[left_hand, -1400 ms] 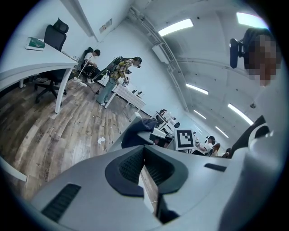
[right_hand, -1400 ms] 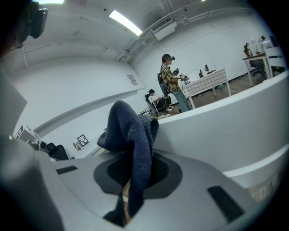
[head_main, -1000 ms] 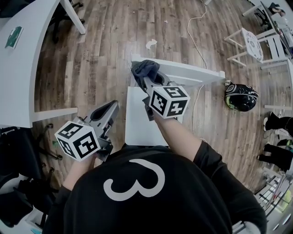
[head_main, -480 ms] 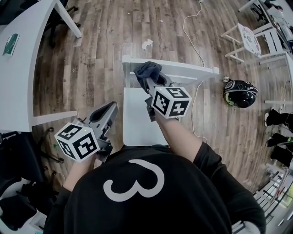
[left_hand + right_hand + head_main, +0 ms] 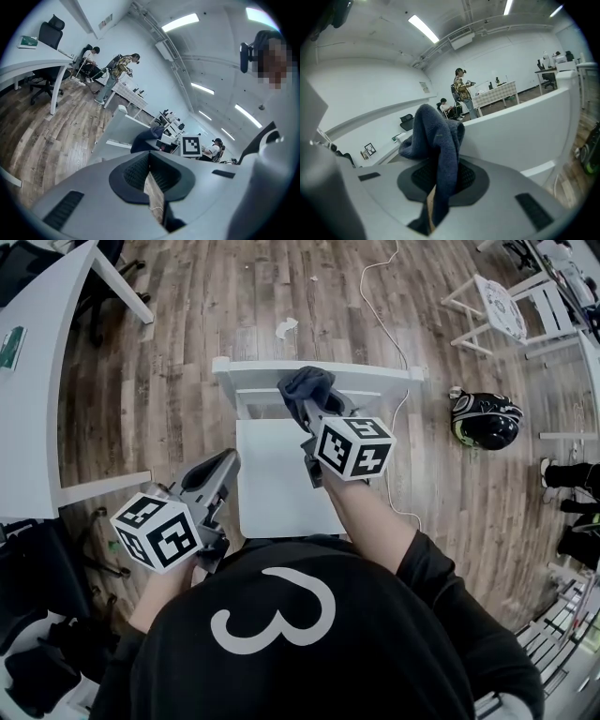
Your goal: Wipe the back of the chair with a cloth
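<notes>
The right gripper (image 5: 305, 407) pinches the dark blue cloth (image 5: 306, 382) atop the white chair back (image 5: 375, 374). The left gripper (image 5: 223, 468), jaws pressed together empty, hangs aside. The unbraced chair back could slide when wiped.

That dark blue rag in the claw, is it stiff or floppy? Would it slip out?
Probably floppy: the cloth droops in folds over the right claw. Likely light, as its bunched top stands up unaided. Slipping seems unlikely; the claw is shut on it.
</notes>
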`<state>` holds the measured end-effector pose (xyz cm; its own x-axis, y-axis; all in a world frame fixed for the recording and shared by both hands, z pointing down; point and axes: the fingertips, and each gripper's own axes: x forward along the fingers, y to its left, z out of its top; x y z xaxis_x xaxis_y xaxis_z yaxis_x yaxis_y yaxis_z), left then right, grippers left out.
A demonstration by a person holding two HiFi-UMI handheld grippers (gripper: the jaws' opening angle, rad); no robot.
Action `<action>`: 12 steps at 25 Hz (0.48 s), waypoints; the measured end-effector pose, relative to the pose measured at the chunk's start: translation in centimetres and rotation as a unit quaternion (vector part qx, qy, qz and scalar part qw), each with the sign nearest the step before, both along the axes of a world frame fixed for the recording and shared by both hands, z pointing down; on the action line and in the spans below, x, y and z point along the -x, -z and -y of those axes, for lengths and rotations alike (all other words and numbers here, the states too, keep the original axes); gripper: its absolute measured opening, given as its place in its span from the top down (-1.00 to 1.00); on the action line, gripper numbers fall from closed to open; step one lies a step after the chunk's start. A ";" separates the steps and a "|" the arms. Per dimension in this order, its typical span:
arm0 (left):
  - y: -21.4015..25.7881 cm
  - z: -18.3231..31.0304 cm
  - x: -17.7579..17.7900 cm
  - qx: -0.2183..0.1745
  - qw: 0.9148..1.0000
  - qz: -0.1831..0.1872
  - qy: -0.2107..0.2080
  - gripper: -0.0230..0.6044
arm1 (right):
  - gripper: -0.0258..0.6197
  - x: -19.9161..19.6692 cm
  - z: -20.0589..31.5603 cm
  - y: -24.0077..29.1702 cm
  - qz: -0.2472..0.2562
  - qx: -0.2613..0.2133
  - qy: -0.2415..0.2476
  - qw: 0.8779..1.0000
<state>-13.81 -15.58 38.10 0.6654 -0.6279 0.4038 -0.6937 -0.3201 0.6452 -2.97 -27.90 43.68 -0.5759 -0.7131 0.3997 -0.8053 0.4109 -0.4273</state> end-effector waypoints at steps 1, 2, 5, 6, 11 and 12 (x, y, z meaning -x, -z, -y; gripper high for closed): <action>0.0 0.1 -0.5 0.000 1.000 0.000 -0.001 0.88 | 0.76 -0.6 0.0 0.0 0.000 0.000 -0.001 1.000; 0.0 0.1 -0.9 0.001 1.000 0.000 -0.002 0.88 | 0.76 -1.2 0.0 0.0 0.000 0.000 -0.002 1.000; -0.2 0.2 -2.5 0.004 1.000 -0.001 -0.008 0.88 | 0.76 -3.1 0.1 -0.1 -0.001 0.004 -0.010 1.000; -0.2 0.2 -2.9 0.005 1.000 -0.001 -0.011 0.89 | 0.76 -3.8 0.1 -0.2 -0.001 0.005 -0.014 1.000; -0.4 0.2 -5.0 0.008 1.000 -0.002 -0.021 0.89 | 0.76 -7.4 0.1 -0.4 -0.006 0.010 -0.032 0.999; -0.4 0.3 -5.5 0.008 1.000 -0.002 -0.023 0.88 | 0.76 -8.2 0.2 -0.4 -0.008 0.011 -0.037 0.999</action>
